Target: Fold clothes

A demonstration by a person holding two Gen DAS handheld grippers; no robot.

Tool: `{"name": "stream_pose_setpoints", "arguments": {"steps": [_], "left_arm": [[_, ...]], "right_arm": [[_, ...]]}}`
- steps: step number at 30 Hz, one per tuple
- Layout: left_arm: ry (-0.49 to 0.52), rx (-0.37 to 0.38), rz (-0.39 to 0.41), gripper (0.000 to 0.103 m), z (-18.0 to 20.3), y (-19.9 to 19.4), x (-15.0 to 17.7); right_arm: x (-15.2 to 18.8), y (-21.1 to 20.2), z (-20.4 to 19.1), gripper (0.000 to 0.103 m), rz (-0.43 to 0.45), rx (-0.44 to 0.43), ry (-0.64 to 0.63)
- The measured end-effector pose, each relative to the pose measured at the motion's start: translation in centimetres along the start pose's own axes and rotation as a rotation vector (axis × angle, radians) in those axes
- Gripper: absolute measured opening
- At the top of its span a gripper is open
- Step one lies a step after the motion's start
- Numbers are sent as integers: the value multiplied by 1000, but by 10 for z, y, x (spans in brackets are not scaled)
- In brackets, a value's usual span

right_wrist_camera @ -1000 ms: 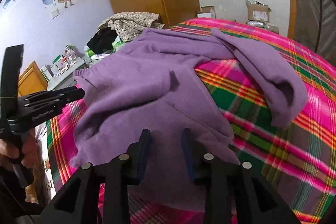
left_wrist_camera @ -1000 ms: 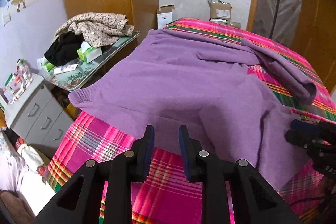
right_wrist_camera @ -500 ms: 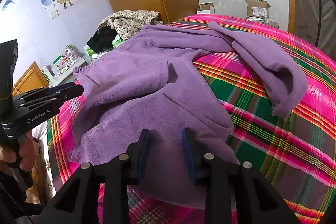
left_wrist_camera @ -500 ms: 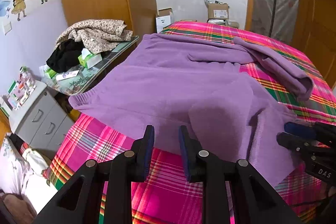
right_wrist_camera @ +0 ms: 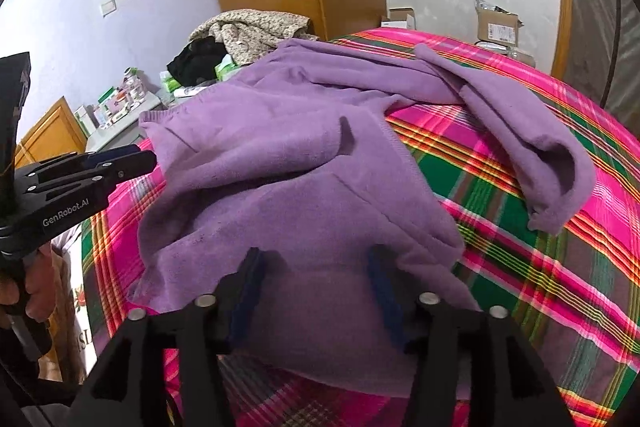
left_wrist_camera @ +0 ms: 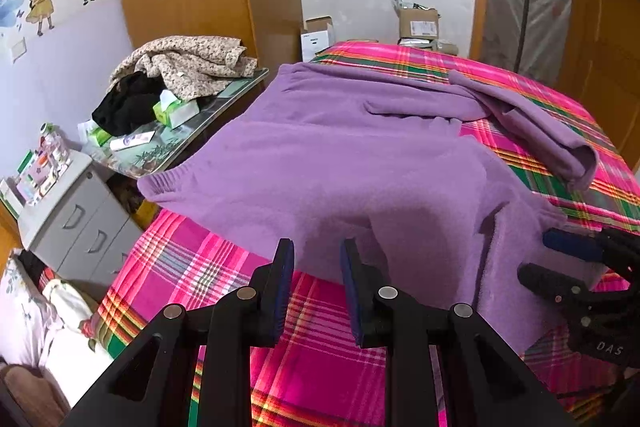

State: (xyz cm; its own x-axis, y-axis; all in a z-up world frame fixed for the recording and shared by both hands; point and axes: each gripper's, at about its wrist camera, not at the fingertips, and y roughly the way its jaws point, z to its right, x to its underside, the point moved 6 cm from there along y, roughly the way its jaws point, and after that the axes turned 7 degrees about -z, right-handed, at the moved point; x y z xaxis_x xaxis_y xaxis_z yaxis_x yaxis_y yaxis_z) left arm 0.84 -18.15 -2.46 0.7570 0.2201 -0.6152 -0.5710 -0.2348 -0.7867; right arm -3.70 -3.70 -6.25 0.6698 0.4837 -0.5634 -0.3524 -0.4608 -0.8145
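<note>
A purple sweater [left_wrist_camera: 340,167] lies spread and rumpled across a bed with a pink plaid cover [left_wrist_camera: 320,367], one sleeve [right_wrist_camera: 520,131] flopped over to the right. The left gripper [left_wrist_camera: 316,259] hovers above the sweater's near edge, jaws parted and empty. The right gripper [right_wrist_camera: 316,267] hangs over its near hem, jaws wide apart, holding nothing.

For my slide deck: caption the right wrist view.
Open right tongs poised over a purple sweater spread on a plaid bedspread.
</note>
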Motion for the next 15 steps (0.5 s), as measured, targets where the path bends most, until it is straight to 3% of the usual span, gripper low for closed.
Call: {"name": "stream_pose_setpoints", "arguments": {"steps": [4,8,15], "left_arm": [[-19,-1,-3,26,-9,0,5],[-49,-9,-7,26,-23,-1,11],[-81,-14,-29,26,-36,4,19]], "right_arm": [[-1,0,-2,71,-2,-10,13],[-5,-4,1,55,5,22,79],[-23,-3,-30,53,12,-60,55]]}}
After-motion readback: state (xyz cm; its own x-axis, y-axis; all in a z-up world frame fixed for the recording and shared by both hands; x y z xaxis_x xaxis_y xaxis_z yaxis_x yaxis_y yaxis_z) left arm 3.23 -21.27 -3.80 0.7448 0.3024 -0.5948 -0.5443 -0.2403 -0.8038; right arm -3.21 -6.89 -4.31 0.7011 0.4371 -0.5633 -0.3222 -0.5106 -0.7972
